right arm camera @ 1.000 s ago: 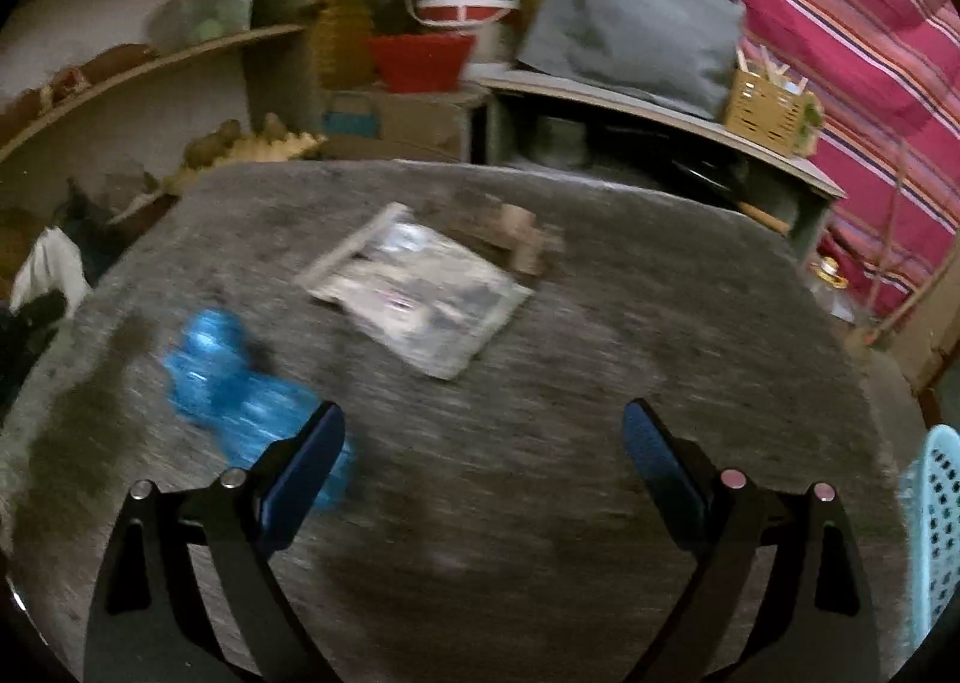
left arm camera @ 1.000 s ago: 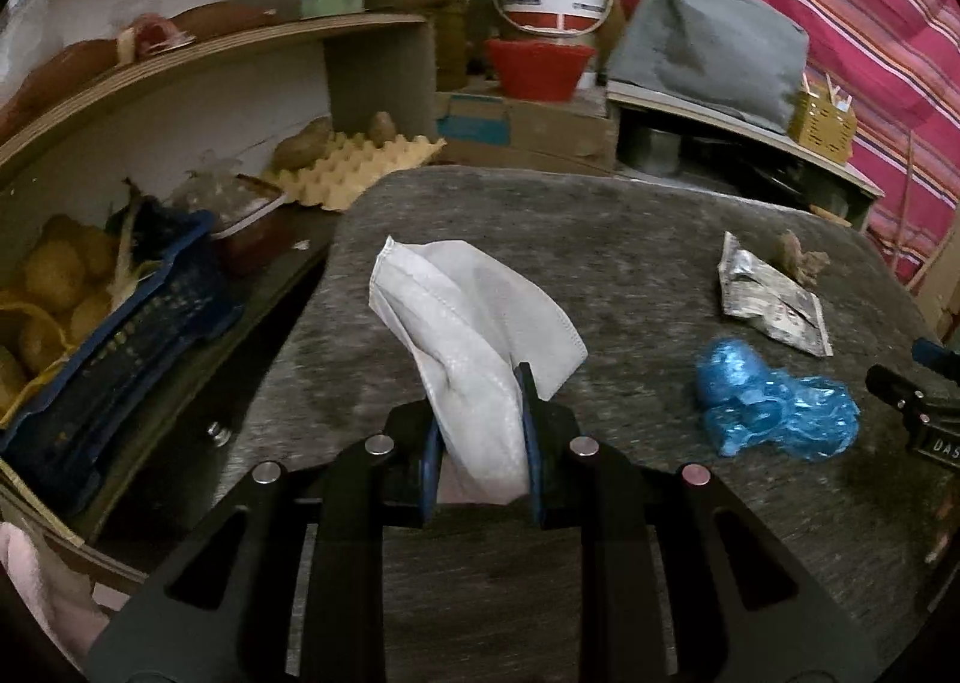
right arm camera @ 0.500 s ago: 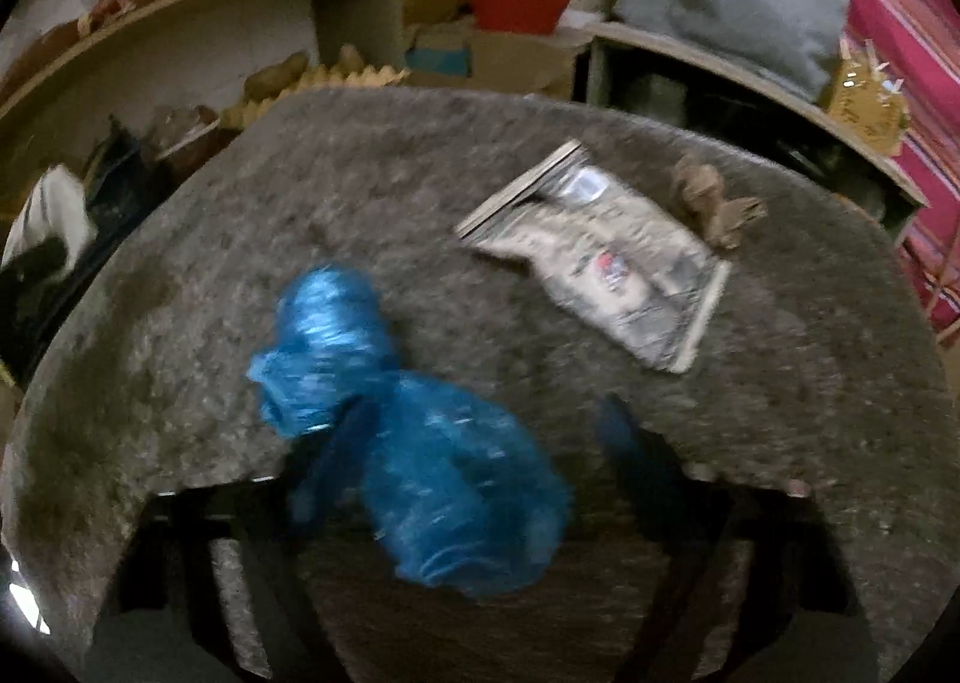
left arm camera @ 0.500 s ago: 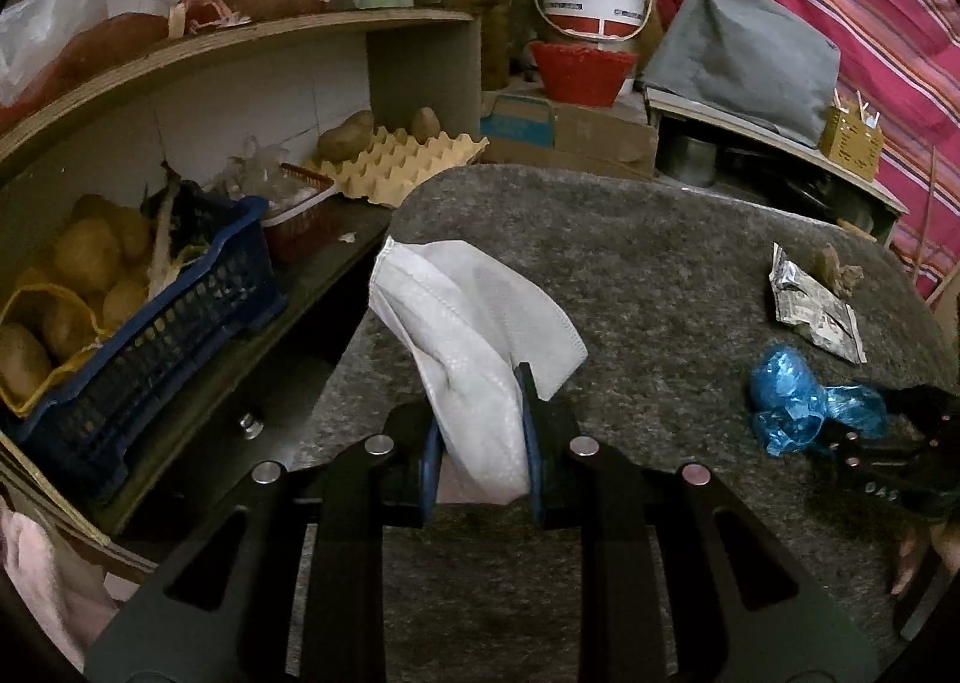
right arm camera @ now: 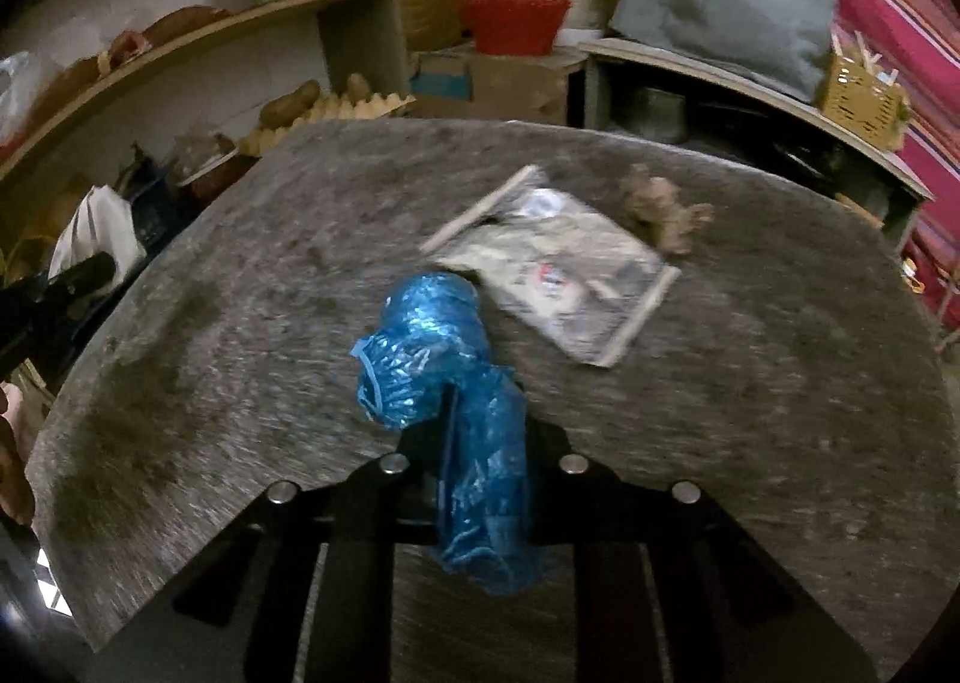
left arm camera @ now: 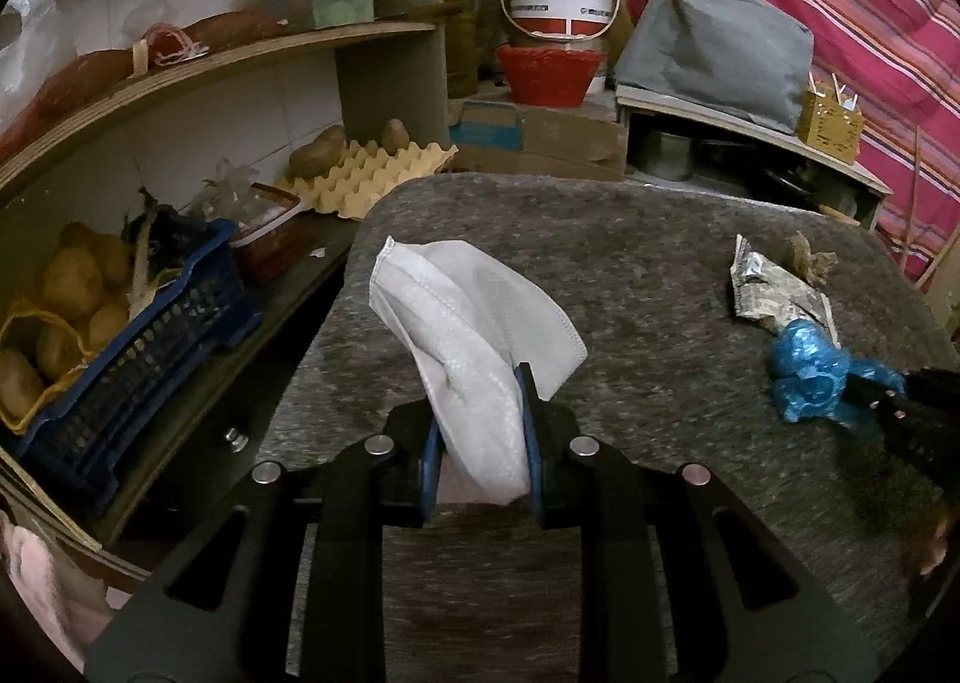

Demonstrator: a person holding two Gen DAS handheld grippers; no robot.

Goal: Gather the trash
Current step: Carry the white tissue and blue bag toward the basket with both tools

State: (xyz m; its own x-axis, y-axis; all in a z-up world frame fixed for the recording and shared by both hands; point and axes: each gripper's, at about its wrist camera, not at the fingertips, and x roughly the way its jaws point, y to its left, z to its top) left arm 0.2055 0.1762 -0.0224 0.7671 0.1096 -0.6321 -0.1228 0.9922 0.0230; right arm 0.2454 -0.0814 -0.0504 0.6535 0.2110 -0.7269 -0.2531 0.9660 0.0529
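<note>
Already both tools carry trash: the left gripper [left arm camera: 477, 437] is clenched on a white pleated face mask [left arm camera: 474, 335], lifted clear of the grey felt-covered desk [left arm camera: 630, 263] so it cannot drag. Meanwhile the right gripper [right arm camera: 483, 431] has its jaws clamped on the crumpled blue plastic bag [right arm camera: 444, 359], near the flattened silver foil wrapper [right arm camera: 564, 287] lying uncollected.

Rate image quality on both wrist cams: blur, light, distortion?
Left wrist: mostly sharp, dim warm light, white mask crisp, shelves bowed by fisheye. Right wrist: motion blur smears the table and foil wrapper; blue plastic bag stays readable; dark vignette corners.
</note>
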